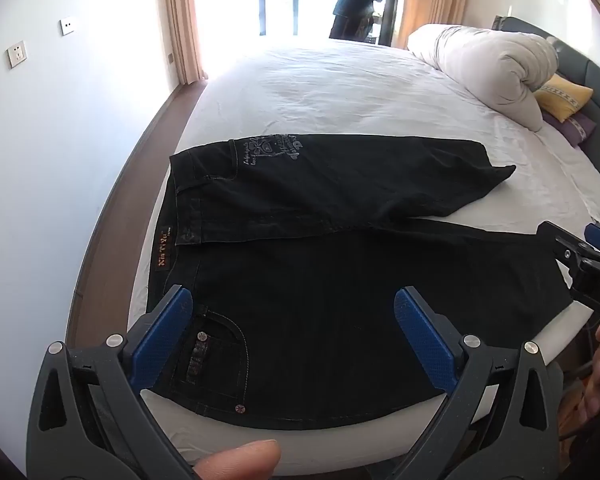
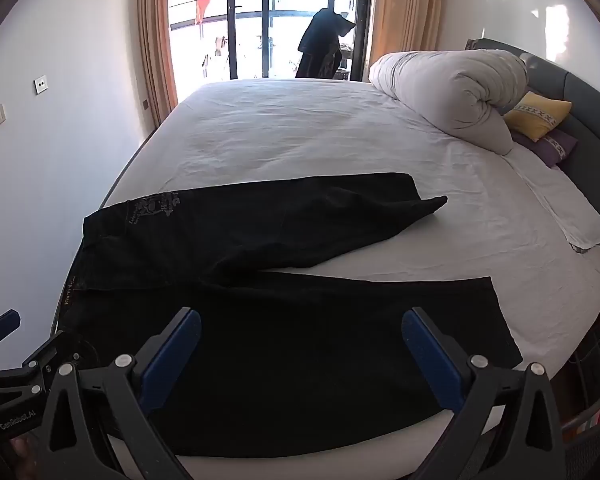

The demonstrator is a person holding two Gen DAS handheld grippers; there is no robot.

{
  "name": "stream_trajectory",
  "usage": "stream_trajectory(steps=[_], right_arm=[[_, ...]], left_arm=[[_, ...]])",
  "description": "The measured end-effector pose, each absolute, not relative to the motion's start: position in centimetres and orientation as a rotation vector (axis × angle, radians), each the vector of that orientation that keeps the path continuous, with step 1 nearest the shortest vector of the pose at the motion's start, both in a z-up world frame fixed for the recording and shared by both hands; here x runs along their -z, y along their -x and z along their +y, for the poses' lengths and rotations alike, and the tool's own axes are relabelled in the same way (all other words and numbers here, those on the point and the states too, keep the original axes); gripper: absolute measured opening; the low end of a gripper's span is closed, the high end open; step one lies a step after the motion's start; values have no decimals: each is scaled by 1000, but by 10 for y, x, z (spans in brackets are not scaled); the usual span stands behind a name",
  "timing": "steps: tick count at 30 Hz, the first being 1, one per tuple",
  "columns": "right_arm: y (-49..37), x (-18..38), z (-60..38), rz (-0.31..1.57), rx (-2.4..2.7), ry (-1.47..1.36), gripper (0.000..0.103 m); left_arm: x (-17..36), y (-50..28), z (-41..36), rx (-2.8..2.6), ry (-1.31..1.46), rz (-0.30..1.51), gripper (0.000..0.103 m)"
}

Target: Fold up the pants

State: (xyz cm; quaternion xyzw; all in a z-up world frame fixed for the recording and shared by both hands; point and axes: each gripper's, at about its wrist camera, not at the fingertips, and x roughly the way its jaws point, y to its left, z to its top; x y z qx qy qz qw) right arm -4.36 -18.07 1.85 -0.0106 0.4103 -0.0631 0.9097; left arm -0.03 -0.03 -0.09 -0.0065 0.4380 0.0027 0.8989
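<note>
White bed (image 2: 320, 128), black pants (image 2: 300, 320) flat.

Pants (image 1: 320, 280): black matt denim, pale stitching, metal rivets. Bed sheet (image 1: 340, 92): white creased cloth. Left gripper (image 1: 292, 320): matt black plastic, blue textured pads (image 1: 424, 340), shiny metal screws.

A home bedroom: a wide bed (image 2: 320, 140) under a white sheet, a rolled duvet (image 2: 452, 92) and yellow cushion (image 2: 536, 114) by the grey headboard (image 2: 588, 100), tan curtains (image 2: 154, 40) framing glass doors, beyond them what looks like laundry hanging.
</note>
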Motion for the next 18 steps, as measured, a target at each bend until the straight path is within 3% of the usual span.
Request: stream_trajectory(steps=[18], right_arm=[[46,-15,-184,858,134,25,103]], left_arm=[[4,2,1,9,31,919,103]])
